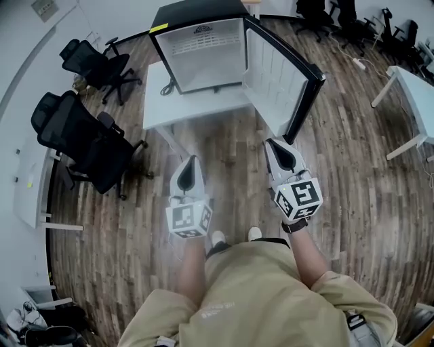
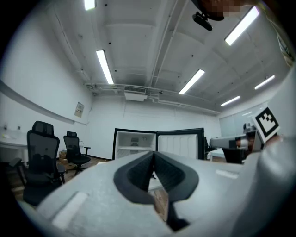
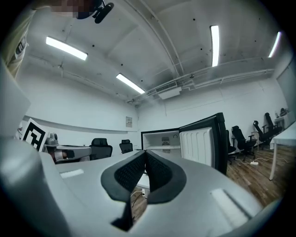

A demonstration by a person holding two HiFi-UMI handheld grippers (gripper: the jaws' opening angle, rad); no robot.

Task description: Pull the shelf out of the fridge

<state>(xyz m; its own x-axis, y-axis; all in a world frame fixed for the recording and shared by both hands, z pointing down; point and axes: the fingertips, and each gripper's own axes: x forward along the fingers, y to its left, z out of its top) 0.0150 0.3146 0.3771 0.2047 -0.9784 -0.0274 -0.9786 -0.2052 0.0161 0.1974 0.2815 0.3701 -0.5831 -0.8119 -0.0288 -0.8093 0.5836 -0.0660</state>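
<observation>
Wood floor [image 1: 230, 146], white table [image 1: 196, 108] edge, fridge door [image 1: 281, 78] swung wide

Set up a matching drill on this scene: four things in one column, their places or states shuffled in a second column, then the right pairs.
Things
1. fridge door
2. shelf
3. right hand-held gripper
4. white table

Places or states
A. shut, nothing between its jaws
B. under the fridge
C. swung open
D. inside the fridge

Pairs: 1-C, 2-D, 3-A, 4-B
</observation>
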